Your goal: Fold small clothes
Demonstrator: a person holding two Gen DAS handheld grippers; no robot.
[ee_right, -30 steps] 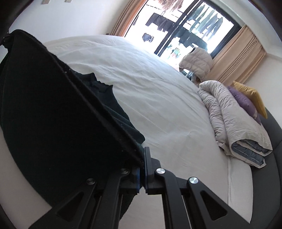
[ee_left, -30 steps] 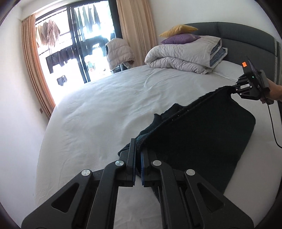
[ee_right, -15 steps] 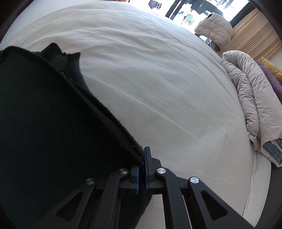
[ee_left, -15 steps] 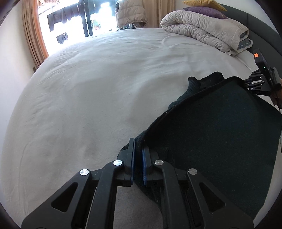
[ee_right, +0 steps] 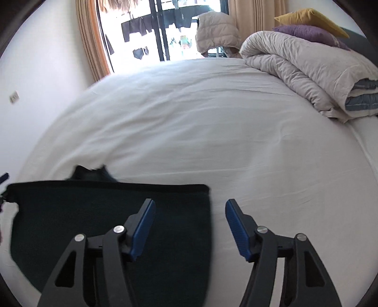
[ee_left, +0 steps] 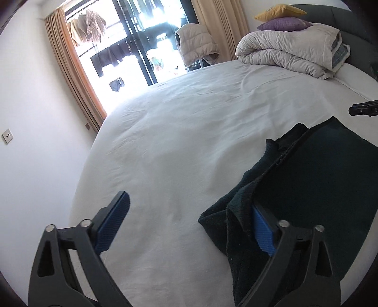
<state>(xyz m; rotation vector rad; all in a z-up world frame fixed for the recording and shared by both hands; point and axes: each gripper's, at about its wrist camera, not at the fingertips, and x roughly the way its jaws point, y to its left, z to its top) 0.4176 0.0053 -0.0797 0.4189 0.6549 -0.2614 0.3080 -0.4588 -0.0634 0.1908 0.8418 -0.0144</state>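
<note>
Looking along the left gripper (ee_left: pixel 189 222) in the left wrist view, the jaws stand spread wide, blue pads facing inward. The left finger hangs over bare white bed sheet (ee_left: pixel 177 141). The right finger sits against the bunched near corner of the dark garment (ee_left: pixel 319 189), whose cloth laps over the pad's outer face; nothing is pinched between the jaws. The garment lies flat on the sheet at the right of the frame, a folded upper layer over a lower layer that pokes out along its left edge. At the far right edge, part of the right gripper (ee_left: pixel 365 110) shows above the garment's far corner. A rolled duvet (ee_left: pixel 290 52) sits at the head of the bed with a purple cushion (ee_left: pixel 283 23) and a yellow cushion (ee_left: pixel 278 11) on top.

In the right wrist view, the right gripper (ee_right: pixel 190 226) is likewise spread, empty between the pads. Its left finger hovers over the garment (ee_right: pixel 70 224); its right finger is over bare sheet (ee_right: pixel 212 130). The garment's far edge runs straight across, with a small dark flap protruding beyond it. The view is slightly blurred.
</note>
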